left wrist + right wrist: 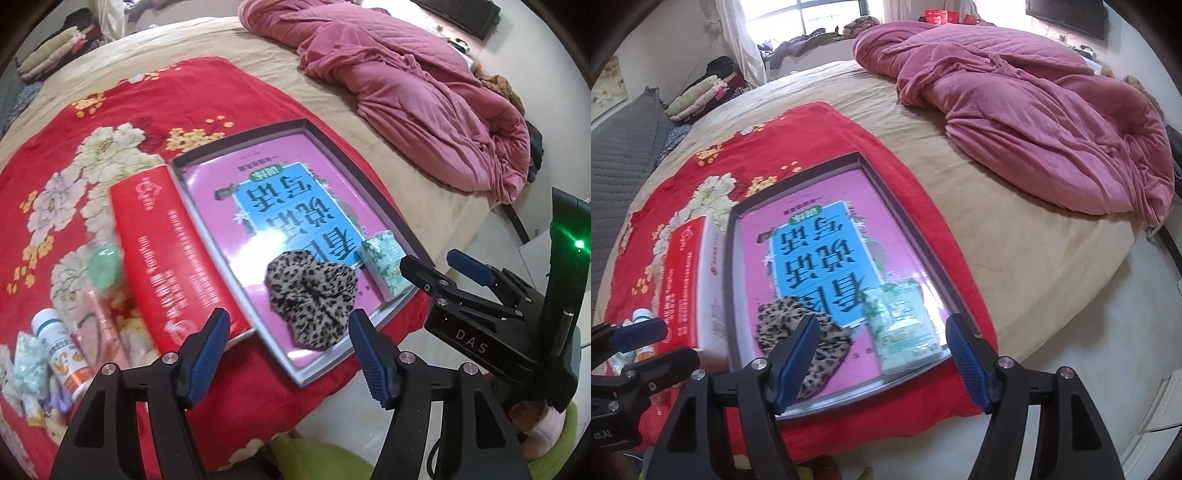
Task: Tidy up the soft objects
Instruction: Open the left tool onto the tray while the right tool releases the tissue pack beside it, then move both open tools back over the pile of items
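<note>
Left wrist view showed the left gripper [288, 354] above the near edge of a shallow tray [391, 218], its jaws spread with nothing between them. The tray rested on a red floral blanket [122, 110] spread over the bed [288, 70]. A pink and blue book [258, 206] lay flat inside the tray. On the book's near end lay a leopard-print scrunchie [310, 299], and just beside it, against the tray's right wall, lay a green and white tissue pack [384, 266]. Neither item touched any pad. A red box [173, 266] lay along the tray's left wall. Further left on the blanket lay a white bottle [61, 347], an orange tube [99, 325] and several small packets [26, 373], partly blurred. The right gripper [439, 273] appeared at the right of this view, over the tray's near right corner, jaws likewise spread and empty. Right wrist view showed that gripper [882, 354] above the tissue pack [905, 328], the scrunchie [798, 339] lying partly behind its left finger. A crumpled pink quilt [1034, 114] lay at the far side of the bed, well apart from the tray.
</note>
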{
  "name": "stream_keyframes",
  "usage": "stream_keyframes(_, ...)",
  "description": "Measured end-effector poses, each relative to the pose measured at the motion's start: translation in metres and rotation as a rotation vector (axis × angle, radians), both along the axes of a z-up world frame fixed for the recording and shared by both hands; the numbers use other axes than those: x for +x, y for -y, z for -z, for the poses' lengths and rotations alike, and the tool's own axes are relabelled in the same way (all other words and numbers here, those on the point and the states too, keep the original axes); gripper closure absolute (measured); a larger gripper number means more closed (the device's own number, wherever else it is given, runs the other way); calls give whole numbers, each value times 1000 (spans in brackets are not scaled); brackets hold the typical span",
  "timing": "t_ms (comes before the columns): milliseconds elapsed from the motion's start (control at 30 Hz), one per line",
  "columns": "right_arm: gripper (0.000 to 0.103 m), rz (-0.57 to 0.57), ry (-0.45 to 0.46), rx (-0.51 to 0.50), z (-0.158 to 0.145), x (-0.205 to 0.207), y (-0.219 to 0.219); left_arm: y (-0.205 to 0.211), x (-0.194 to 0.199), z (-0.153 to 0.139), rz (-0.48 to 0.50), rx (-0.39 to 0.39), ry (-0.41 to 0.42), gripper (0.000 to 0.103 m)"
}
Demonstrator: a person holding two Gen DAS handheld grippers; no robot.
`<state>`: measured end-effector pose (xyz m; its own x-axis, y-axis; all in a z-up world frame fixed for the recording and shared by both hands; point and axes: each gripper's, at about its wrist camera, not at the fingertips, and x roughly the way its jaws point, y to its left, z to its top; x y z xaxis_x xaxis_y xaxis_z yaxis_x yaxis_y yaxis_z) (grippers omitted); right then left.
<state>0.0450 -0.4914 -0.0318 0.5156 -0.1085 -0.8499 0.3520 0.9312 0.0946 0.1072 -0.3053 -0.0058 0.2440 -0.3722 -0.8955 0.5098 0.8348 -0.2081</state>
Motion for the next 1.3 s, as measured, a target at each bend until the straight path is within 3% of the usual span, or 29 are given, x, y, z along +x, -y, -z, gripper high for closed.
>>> stream_keyframes(400,32,-86,19,40,-36,-1,-50,-68,-12,-31,-69,21,13,34)
stream_keyframes(800,32,-210,55,23,-72,0,-126,-148,-24,-61,-180,-22,55,34)
stream_keyframes(1300,32,-380,85,35,-105,2,-219,-274,-36,-63,-383,-46,41,33)
